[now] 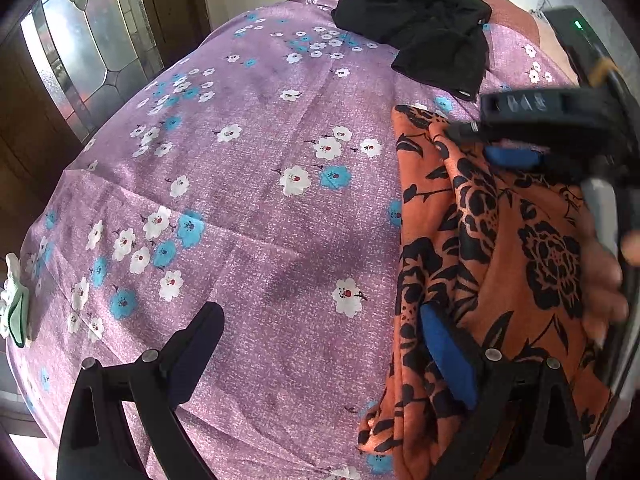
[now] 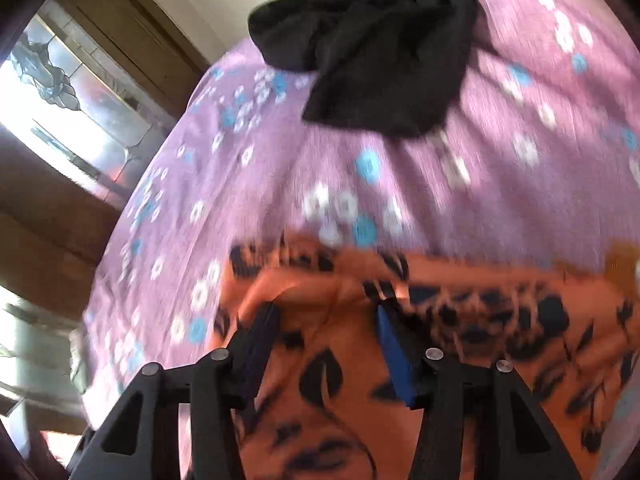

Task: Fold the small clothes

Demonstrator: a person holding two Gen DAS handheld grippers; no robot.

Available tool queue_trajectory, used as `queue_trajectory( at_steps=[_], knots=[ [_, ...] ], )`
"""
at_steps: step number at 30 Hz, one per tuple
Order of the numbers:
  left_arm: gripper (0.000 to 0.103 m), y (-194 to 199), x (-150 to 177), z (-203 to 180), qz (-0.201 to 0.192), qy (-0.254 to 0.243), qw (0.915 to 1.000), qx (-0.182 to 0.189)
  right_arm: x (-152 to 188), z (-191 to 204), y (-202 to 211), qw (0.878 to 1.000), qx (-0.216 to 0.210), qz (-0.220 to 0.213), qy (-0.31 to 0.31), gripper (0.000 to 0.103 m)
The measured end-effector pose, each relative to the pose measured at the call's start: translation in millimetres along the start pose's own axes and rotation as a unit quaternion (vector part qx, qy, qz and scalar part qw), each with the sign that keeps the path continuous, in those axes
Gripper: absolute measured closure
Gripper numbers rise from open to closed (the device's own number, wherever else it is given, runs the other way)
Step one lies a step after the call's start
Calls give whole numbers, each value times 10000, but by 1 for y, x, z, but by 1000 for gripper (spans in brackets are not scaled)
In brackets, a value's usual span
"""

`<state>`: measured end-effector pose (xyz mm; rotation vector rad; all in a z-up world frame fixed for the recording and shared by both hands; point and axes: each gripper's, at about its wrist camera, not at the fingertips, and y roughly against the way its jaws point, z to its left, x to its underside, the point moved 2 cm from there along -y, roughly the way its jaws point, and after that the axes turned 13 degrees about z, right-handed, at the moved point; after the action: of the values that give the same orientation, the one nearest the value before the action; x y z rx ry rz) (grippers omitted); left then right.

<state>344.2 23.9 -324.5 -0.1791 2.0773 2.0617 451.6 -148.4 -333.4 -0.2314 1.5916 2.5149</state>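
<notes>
The orange cloth [image 1: 500,264], long axis running toward the bed's [image 1: 248,208] far edge, is straddled by the half-spread right tongs [image 2: 326,320], while the left tongs [image 1: 320,344] are spread wide beside it.

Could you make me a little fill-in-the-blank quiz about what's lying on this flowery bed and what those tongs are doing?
1. The orange garment carries a flower print in ____.
2. The sheet under the clothes is ____ with white and blue blossoms.
3. Beyond the orange garment lies a crumpled garment coloured ____.
4. The right tongs hang over the ____ garment.

Missing words: black; purple; black; orange
</notes>
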Motion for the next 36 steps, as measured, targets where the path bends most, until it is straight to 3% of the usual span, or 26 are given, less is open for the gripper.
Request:
queue_trajectory(
  at_steps=[4,6,8,12,15,17,19,20,22,29,33,36],
  knots=[
    [5,1,1,0,36,-4,10000,30,-8,-13,16,9983,-190,-180,-519,56],
    [5,2,1,-1,28,-13,10000,5,-1,-26,40,9954,-402,-541,-676,56],
    [6,3,2,-1,21,-4,10000,-14,10,-51,68,9906,-413,-868,-968,56],
    [5,6,6,-6,-35,1,9999,-123,33,-100,101,9829,-595,-1039,-1398,55],
    [5,6,7,-8,-84,-35,9997,-227,36,-124,101,9780,-819,-989,-1645,55],
    [5,7,9,-9,-102,-43,9996,-249,32,-142,80,9715,-993,-827,-1987,56],
    [5,6,8,-8,-105,-55,9997,-230,36,-162,63,9655,-948,-784,-2296,68],
    [5,5,7,-8,-106,-73,9997,-215,36,-167,60,9655,-722,-1004,-2290,72],
    [5,4,5,-7,-107,-82,9996,-240,33,-171,52,9648,-420,-1214,-2295,71],
    [5,5,2,-9,-157,-105,9992,-363,49,-167,77,9598,-658,-1434,-2323,69],
    [5,7,5,-8,-212,-128,9990,-378,84,-149,115,9609,-769,-1723,-2029,66],
    [5,7,7,-7,-229,-109,9990,-356,116,-131,126,9667,-820,-1601,-1818,66]
  ],
)
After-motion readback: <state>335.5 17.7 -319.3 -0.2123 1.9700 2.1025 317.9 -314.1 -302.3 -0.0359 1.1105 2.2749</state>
